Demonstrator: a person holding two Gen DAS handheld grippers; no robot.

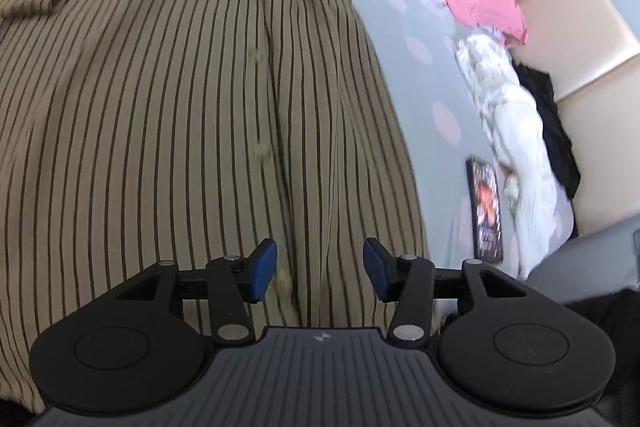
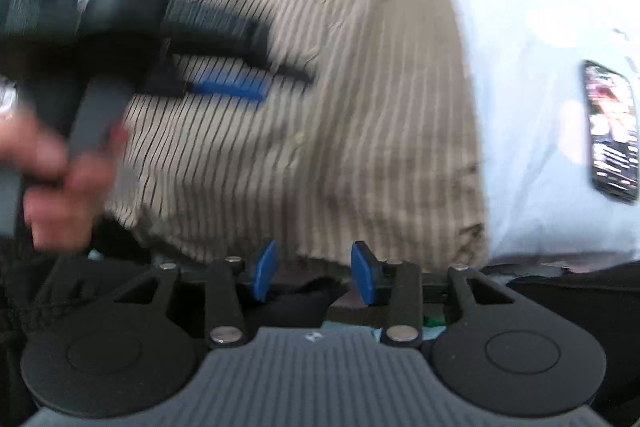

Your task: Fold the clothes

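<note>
The left gripper (image 1: 320,269) stands with its blue pads apart and nothing clamped, hovering over the striped shirt (image 1: 180,99), which lies buttoned and spread on the dotted bedsheet (image 1: 404,75) ahead of the fingers, its left side cut off by the frame. The right gripper (image 2: 313,273) is likewise parted and empty at the shirt's near hem, though that view is badly blurred. A phone (image 2: 612,131) lies to its right, the person's hand (image 2: 52,179) smeared at left.
</note>
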